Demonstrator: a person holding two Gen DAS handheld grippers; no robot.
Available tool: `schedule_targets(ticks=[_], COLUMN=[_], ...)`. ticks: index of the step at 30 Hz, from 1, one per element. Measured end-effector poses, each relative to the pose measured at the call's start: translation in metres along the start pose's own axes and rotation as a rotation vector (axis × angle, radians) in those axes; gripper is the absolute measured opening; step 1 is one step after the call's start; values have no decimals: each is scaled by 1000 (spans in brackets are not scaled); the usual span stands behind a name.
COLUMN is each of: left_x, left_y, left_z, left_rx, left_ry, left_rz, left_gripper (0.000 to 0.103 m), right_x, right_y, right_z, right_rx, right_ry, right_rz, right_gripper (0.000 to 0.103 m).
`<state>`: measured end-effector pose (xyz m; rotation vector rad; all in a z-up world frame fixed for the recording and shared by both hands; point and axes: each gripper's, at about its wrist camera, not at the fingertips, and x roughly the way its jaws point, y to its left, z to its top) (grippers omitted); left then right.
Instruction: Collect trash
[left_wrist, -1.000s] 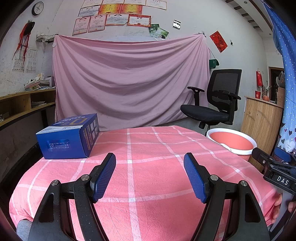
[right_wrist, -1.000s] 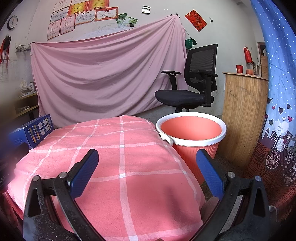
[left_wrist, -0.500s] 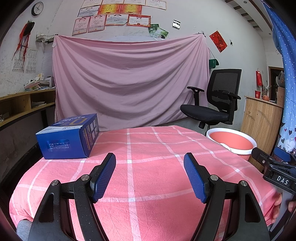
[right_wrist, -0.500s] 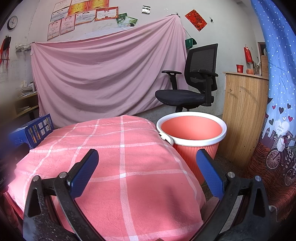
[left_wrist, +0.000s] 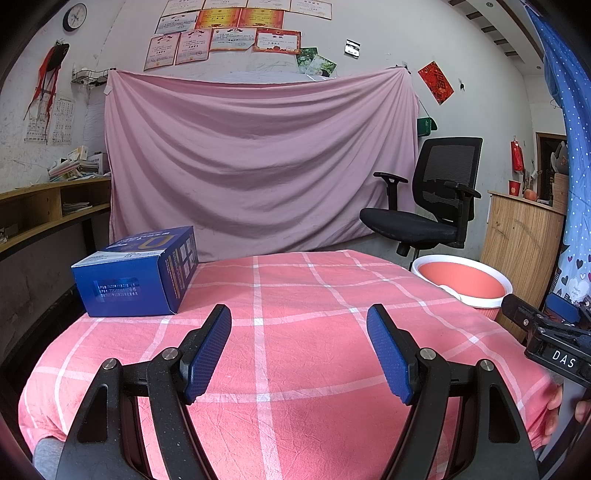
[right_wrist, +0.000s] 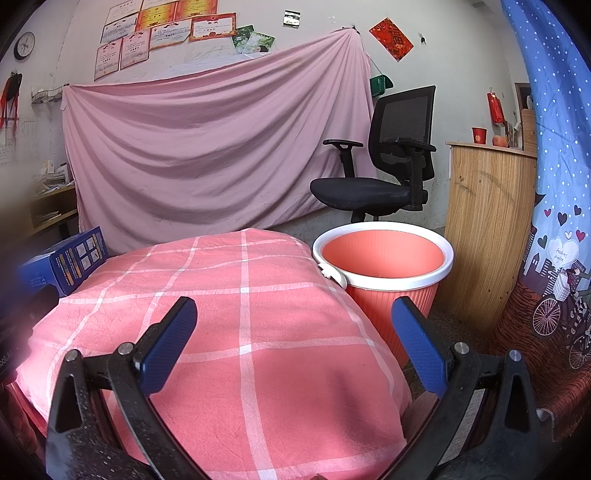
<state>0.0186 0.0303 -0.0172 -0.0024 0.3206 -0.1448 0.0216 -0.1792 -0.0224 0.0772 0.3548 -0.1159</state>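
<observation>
Since the pink checked cloth-covered worktop (left_wrist: 295, 332) carries only one item, that item has to be the trash: a blue rectangular cardboard box (left_wrist: 135, 275) at the far-left corner, lying flat, long axis running front-to-back and a bit rightward, short printed end facing the left camera. Destination looks like the coral ribbed plastic bin with white rim (right_wrist: 384, 258), standing off the right edge of the worktop, just beside it, mouth up. Left hand-held gripper (left_wrist: 299, 350) has its jaws spread wide, nothing between them; box sits ahead and to its left, apart from it. Right hand-held gripper (right_wrist: 295, 339) is also spread and empty, nearer the bin, with the box far off to its left. My read: the left one is closer to the box, and should swing left and close across the short width, not the long axis.
</observation>
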Motion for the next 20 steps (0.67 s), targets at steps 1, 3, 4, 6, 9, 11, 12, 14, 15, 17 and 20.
schedule_targets(ticks=[1,3,4,6,9,11,12,14,15,17,20], left_x=[0,0,0,0,1,2,2,3,3,4,5], left_y=[0,0,0,-1,-2,-3,-4,-5,-5,-4,-3], left_z=[0,0,0,0,0,-1,-1,-1,-1,-2,-2], left_rx=[0,0,1,5,21,35,40,43,43,42,39], left_ry=[0,0,1,2,4,1,-2,-5,-5,-4,-1], left_rz=[1,1,0,-10,-11,-6,-4,-2,0,4,7], left_gripper=[70,70,70,70,70,70,70,70,70,70,70], right_x=[0,0,0,0,0,0,0,0,0,0,0], right_y=[0,0,0,0,0,0,0,0,0,1,2], right_z=[-1,-1,-1,0,0,0,0,0,0,0,-1], right_rx=[0,1,0,0,1,1,1,1,1,1,0], right_ry=[1,-1,-1,0,0,0,0,0,1,1,2], right_rz=[0,1,1,1,1,1,1,0,0,0,2], right_gripper=[103,103,103,103,103,103,103,103,103,103,103])
